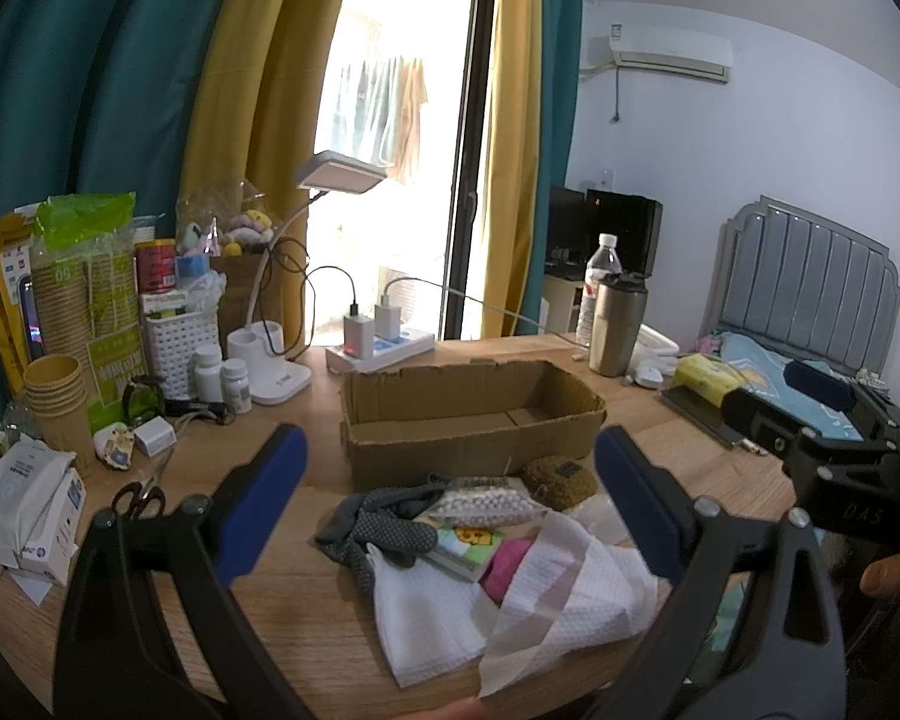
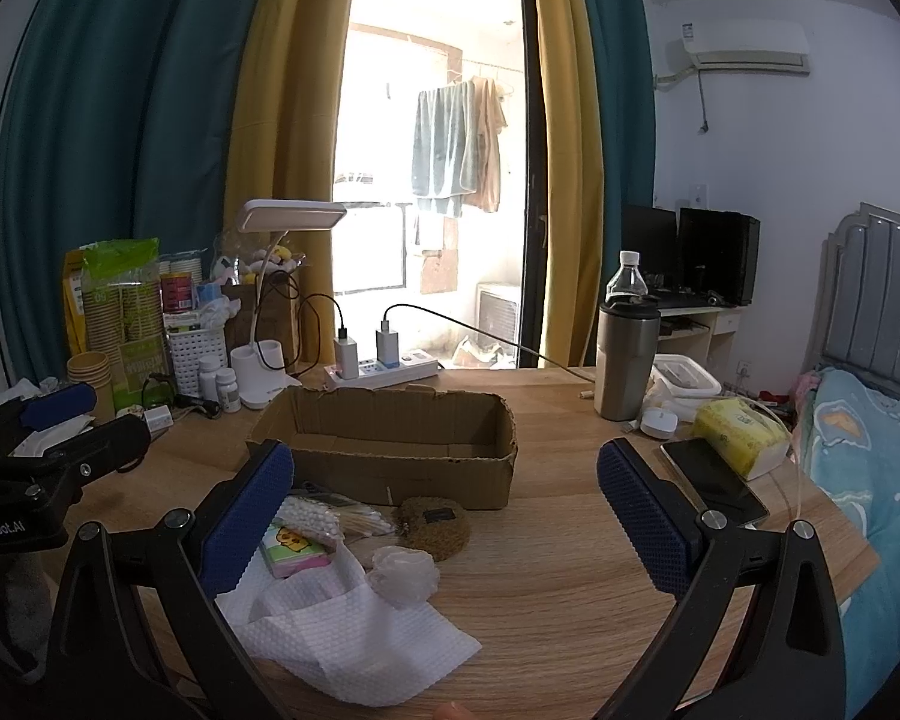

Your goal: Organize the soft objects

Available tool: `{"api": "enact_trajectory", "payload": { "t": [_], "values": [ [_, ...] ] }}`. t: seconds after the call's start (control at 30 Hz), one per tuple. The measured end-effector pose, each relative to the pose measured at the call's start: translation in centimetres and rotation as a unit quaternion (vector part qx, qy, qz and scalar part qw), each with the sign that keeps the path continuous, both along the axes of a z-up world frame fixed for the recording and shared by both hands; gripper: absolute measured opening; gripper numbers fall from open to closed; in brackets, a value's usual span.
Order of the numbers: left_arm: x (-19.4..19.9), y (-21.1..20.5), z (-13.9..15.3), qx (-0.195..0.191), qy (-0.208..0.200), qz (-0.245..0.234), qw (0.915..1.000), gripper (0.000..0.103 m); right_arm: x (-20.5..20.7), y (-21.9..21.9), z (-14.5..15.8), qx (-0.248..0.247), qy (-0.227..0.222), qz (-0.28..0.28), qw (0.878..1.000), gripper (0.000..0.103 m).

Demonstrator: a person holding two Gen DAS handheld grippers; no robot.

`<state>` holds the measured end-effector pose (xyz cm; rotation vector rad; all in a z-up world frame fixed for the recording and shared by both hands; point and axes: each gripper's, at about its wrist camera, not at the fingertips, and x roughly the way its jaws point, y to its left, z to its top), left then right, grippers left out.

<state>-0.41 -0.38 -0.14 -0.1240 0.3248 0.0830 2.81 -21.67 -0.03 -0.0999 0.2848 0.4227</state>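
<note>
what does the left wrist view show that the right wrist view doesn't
Only the left wrist view shows the grey sock, the pink item under the tissue, and scissors. Only the right wrist view shows the phone clearly. Both share the empty cardboard box, white tissue, brown pad and open grippers: left gripper, right gripper.

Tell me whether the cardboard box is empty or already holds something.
Empty, as far as visible: the cardboard box shows only bare floor in both views, though its near wall hides the front strip. The soft items lie outside.
</note>
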Motion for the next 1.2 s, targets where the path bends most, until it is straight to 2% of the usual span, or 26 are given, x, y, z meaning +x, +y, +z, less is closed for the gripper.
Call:
{"api": "enact_trajectory", "payload": {
  "t": [0.23, 0.5, 1.0, 1.2],
  "values": [
    [0.1, 0.0, -0.5, -0.004, 0.006, 0.0, 1.0, 0.098, -0.2, 0.3, -0.3, -0.001, 0.005, 0.0, 1.0, 0.103],
    [1.1, 0.4, -1.9, -0.012, 0.034, -0.001, 0.9994, 0.098, 1.0, -0.2, -1.5, -0.004, 0.026, -0.008, 1.0, 0.103],
    [3.1, 1.2, -5.6, -0.031, 0.091, 0.002, 0.9954, 0.098, 2.4, 2.3, -7.0, -0.037, 0.132, 0.051, 0.989, 0.103],
    [3.5, 0.9, -6.7, -0.034, 0.109, -0.005, 0.9935, 0.098, 3.2, 2.2, -7.9, -0.032, 0.149, 0.051, 0.987, 0.103]
  ]
}}
